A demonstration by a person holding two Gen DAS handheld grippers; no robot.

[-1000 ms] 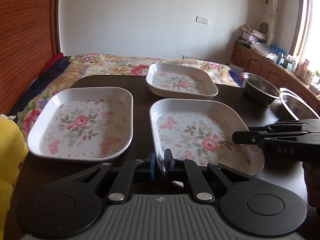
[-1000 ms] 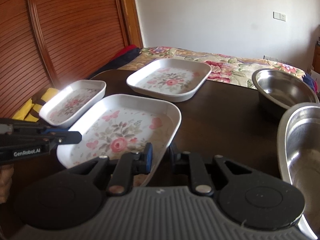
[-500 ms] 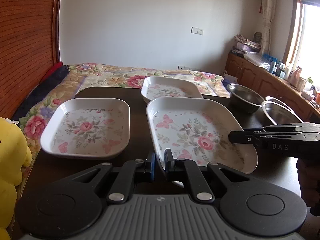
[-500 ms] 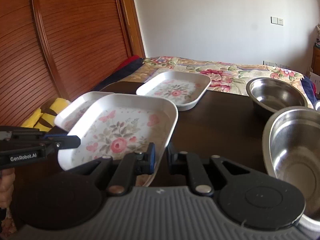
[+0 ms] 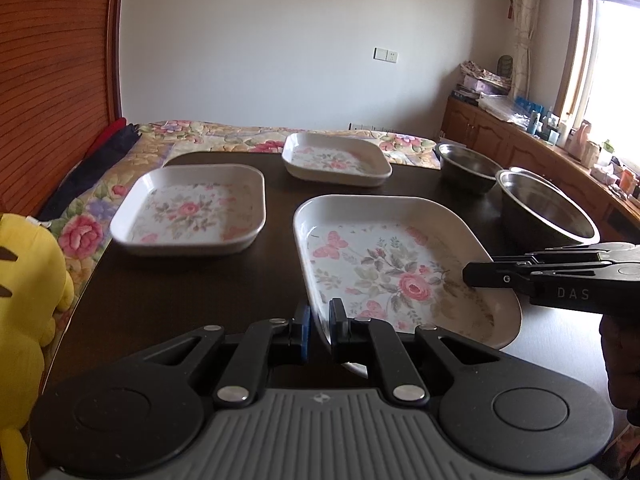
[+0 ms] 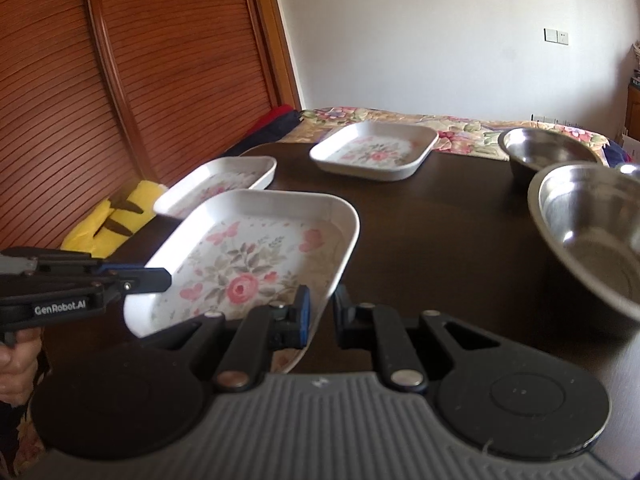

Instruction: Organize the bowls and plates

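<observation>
A white rectangular plate with a rose and butterfly print (image 5: 392,264) (image 6: 248,256) hangs above the dark table (image 5: 180,288), held from two sides. My left gripper (image 5: 319,326) is shut on its near-left rim. My right gripper (image 6: 322,312) is shut on its right rim and shows from the side in the left wrist view (image 5: 470,276). The left gripper (image 6: 166,278) enters the right wrist view from the left. Two matching plates rest on the table: one at the left (image 5: 192,208) (image 6: 224,180), one at the far end (image 5: 336,158) (image 6: 376,152).
Two steel bowls stand on the right of the table, a small far one (image 5: 468,164) (image 6: 548,152) and a bigger near one (image 5: 544,208) (image 6: 592,228). A yellow plush toy (image 5: 24,288) lies off the left edge. A flowered bedspread (image 5: 240,136) lies beyond the table.
Both grippers have risen with the plate between them, so it has left the table. The other plates and the bowls have stayed put.
</observation>
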